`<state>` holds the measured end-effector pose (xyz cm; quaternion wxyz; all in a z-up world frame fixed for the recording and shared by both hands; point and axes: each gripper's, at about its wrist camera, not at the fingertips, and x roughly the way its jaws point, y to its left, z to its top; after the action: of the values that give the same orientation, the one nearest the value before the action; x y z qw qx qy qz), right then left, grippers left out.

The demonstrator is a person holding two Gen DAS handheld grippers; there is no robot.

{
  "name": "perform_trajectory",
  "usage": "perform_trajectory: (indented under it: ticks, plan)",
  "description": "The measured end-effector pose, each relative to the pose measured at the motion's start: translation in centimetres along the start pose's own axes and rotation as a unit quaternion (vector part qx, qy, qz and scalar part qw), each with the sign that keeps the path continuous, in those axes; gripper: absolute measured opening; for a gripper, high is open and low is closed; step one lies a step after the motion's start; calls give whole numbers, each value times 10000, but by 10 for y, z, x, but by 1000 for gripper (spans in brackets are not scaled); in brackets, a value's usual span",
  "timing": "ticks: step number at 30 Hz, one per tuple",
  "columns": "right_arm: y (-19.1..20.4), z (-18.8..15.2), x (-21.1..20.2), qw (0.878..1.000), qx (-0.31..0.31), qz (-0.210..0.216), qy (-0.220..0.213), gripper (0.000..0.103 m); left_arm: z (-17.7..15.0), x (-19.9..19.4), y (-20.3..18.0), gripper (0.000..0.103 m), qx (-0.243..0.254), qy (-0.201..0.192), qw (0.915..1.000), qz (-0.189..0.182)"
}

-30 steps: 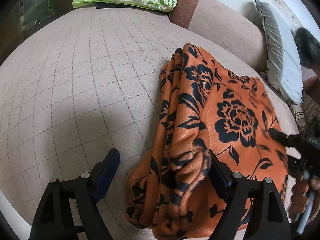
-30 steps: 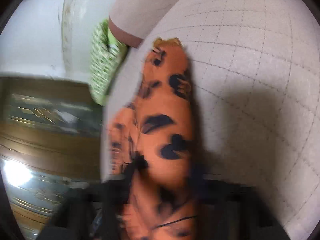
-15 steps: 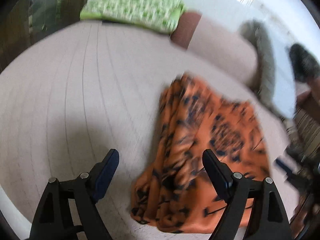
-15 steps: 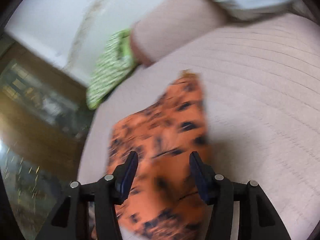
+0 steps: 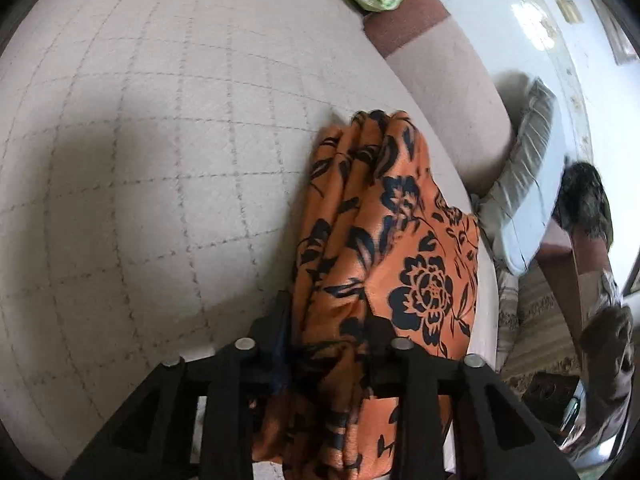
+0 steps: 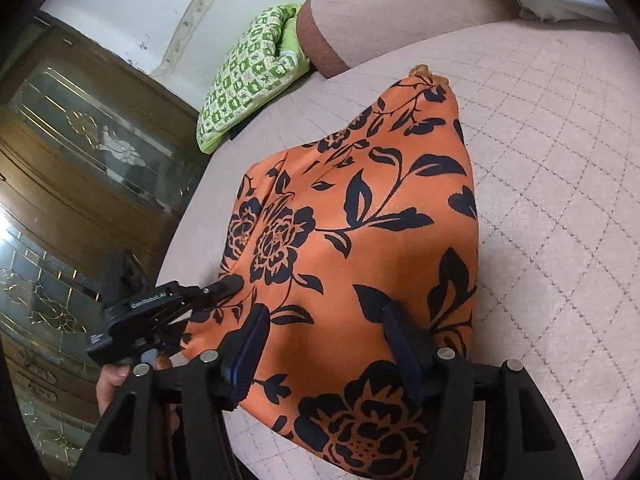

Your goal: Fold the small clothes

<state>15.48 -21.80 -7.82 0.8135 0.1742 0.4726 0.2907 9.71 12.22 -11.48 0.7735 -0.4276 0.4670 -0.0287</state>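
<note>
The left tool (image 5: 328, 344), jaws just closing, is pinching the bunched near edge of the orange floral garment (image 6: 360, 232) on the bed (image 5: 160, 160); it looks light, floppy, a bit slick, so grab gathered edges. Its long axis runs away toward the narrow far tip, and the right tool (image 6: 324, 340), jaws just widening, is spread over the near hem, gripping nothing

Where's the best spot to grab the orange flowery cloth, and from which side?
Probably the bunched, pleated edge of the orange flowery cloth, taken from the near end. The folds there stack into a ridge standing up off the bed cover, thin enough to pinch. The left hand-held gripper has just been closing around that ridge; the flat middle offers no edge.
</note>
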Motion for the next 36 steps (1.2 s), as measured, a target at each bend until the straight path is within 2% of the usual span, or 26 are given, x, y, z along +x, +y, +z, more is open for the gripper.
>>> perform_trajectory:
  ticks: [2, 3, 4, 5, 7, 8, 9, 10, 11, 12, 13, 14, 16, 18, 19, 20, 21, 22, 24, 25, 26, 28, 32, 35, 36]
  plan:
    - [1, 3, 5, 10000, -30, 60, 12, 63, 1, -5, -14, 45, 148, -102, 9993, 337]
    - [-2, 2, 2, 9999, -36, 101, 25, 64, 3, -12, -26, 47, 354, -286, 9980, 427]
    - [-4, 1, 1, 9999, -39, 134, 32, 64, 6, -21, -36, 54, 568, -477, 9963, 430]
    - [-5, 1, 2, 9998, -30, 178, 35, 64, 9, -28, -54, 73, 989, -815, 9906, 487]
    - [-6, 1, 2, 9997, -7, 222, 28, 64, 16, -27, -77, 94, 1557, -1168, 9780, 753]
    - [-6, 1, 2, 9997, -6, 229, 25, 64, 24, -13, -85, 94, 1835, -1168, 9706, 1027]
    - [-6, 1, 2, 9997, -23, 233, 20, 64, 29, 1, -86, 94, 1894, -989, 9691, 1231]
    - [-5, 1, 3, 9997, -36, 235, 20, 64, 36, 24, -81, 83, 1866, -544, 9699, 1466]
    - [-5, 1, 3, 9997, -41, 251, 23, 64, 44, 46, -66, 45, 1558, -15, 9783, 1369]
    - [-6, 1, 2, 9996, -35, 291, 37, 64, 52, 53, -43, 38, 748, 290, 9957, 466]
    - [-6, 1, 2, 9996, -33, 288, 37, 64, 58, 49, -31, 31, 355, 320, 9987, 197]
    - [-6, 1, 2, 9995, -29, 311, 35, 64, 64, 46, -20, 28, -64, 436, 9989, -150]
    - [-6, 1, 3, 9996, -31, 291, 40, 64, 66, 47, -5, 28, -590, 560, 9951, -570]
    - [-4, 1, 4, 9997, -18, 250, 41, 64, 62, 47, 4, 30, -916, 532, 9910, -821]
    - [-4, 1, 4, 9997, -10, 231, 41, 64, 60, 42, 3, 36, -933, 488, 9914, -778]
    - [-2, 2, 2, 9998, 5, 207, 58, 64, 58, 36, -1, 39, -864, 434, 9931, -658]
    - [-1, 3, -2, 9998, 46, 171, 79, 63, 53, 23, -10, 42, -652, 294, 9967, -373]
    - [1, 4, -10, 9998, 95, 174, 31, 63, 48, 12, -17, 50, -414, 129, 9989, -169]
    - [6, 1, -33, 9993, 67, 277, -226, 66, 33, -19, -38, 73, 366, -382, 9984, 182]
    - [7, -1, -41, 9992, 35, 242, -328, 72, 25, -32, -44, 91, 673, -578, 9954, 348]
    - [5, -6, -49, 9989, 46, 138, -445, 75, 16, -43, -49, 95, 960, -735, 9911, 554]
    - [-6, -15, -56, 9987, 259, -31, -442, 79, 4, -53, -48, 95, 1297, -741, 9861, 728]
    - [-42, -38, -54, 9921, 1237, 65, -193, 79, -25, -48, -37, 95, 1732, -373, 9796, 952]
    - [-51, -52, -58, 9883, 1504, 129, -226, 79, -45, -29, -28, 95, 1960, -167, 9679, 1563]
    - [-51, -59, -60, 9881, 1516, 117, -242, 79, -49, -25, -26, 95, 2050, -169, 9646, 1647]
